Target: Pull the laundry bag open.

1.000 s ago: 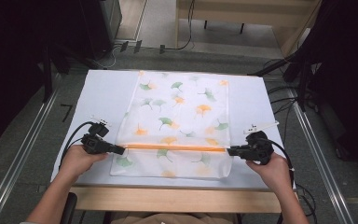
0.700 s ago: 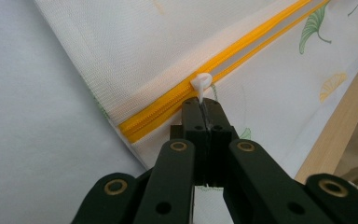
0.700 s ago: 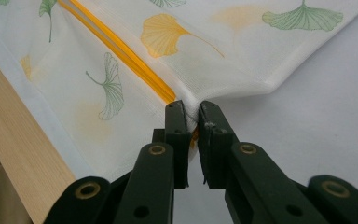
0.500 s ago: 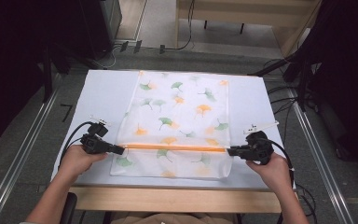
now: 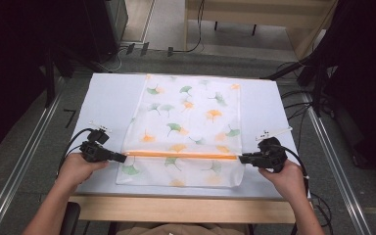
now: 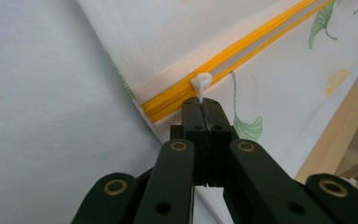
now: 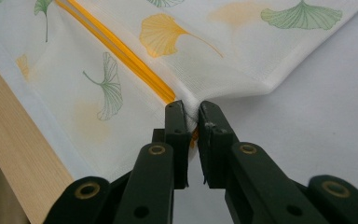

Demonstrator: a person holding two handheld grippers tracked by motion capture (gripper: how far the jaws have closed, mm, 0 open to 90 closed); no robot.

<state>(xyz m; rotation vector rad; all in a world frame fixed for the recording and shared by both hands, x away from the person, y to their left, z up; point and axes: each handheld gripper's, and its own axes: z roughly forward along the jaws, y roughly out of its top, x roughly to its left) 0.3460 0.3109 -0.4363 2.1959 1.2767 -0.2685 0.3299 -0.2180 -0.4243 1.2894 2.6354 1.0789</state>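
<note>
From the high view, a white mesh bag [image 5: 186, 127] printed with ginkgo leaves lay flat on the pale desk [image 5: 107, 98], its orange zipper [image 5: 181, 155] stretched between the left gripper [image 5: 119, 157] and the right gripper [image 5: 245, 158]. In the left gripper view, the left gripper [image 6: 202, 109] was clamped on the white zipper pull [image 6: 200, 84]. In the right gripper view, the right gripper [image 7: 192, 116] pinched the bag's edge at the zipper's end.
</note>
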